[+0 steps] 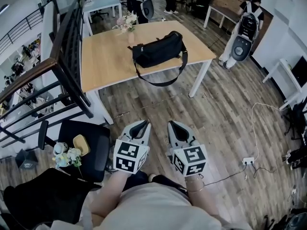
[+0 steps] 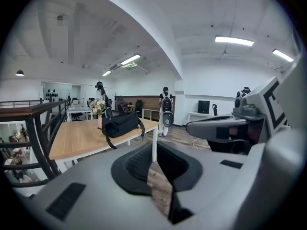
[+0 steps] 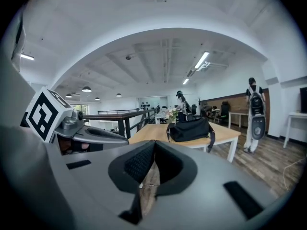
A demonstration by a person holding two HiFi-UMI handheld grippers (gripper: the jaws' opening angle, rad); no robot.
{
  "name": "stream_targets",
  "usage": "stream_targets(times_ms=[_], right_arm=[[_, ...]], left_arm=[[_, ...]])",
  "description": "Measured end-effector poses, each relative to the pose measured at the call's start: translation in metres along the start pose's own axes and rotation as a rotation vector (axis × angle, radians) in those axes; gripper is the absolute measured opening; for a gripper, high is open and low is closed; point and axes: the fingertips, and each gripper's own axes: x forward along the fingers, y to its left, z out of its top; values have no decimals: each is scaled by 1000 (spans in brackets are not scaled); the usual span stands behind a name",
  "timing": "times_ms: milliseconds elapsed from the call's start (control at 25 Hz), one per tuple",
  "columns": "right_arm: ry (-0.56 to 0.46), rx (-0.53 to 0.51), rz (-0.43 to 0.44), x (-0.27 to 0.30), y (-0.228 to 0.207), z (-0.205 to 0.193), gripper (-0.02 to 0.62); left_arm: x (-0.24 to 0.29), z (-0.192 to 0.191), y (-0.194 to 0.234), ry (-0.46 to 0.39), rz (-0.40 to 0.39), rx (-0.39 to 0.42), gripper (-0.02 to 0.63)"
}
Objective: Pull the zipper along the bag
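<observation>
L claw (image 1: 142,123) and R claw (image 1: 173,124): both pinched tight, tips together, nothing btwn them. The person holds them side by side, low in front of the body, over the wood floor (image 1: 225,109). Both point fwd toward the tabletop (image 1: 103,63), well apart from it. The black bag (image 1: 158,49) lies on the tabletop's right part, near the corner. Its strap (image 1: 160,83) loops over the near edge and hangs. Zipper too small to make out. Flowers (image 1: 126,22) stand just behind the bag. Black chair (image 1: 91,145) sits left of the L claw. Dark railing (image 1: 67,66) runs along the tabletop's left side. A person w/ backpack (image 1: 247,30) stands far right.
</observation>
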Motion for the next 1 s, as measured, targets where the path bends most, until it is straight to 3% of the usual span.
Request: stream_targets(times_ms=[360,400,480,520,800,1000], right_arm=[[10,-5,30,-13,-15,-8,58],[8,-1,33,-11,-17,-8,72],[5,11,32,-8,-22,-10,98],[4,16,29,-6,-25,-11,98],[-8,34,5,32,-48,-5,129],[-3,28,-9,90,-73,7,129]], left_arm=[[9,2,-14,-34,6,0,35],[10,0,-14,-27,3,-3,51],[13,-4,-14,-16,1,-11,161],[14,-5,-12,-15,3,-16,169],[49,-3,14,-5,-5,-27,169],[98,11,57,-5,-24,-20,169]])
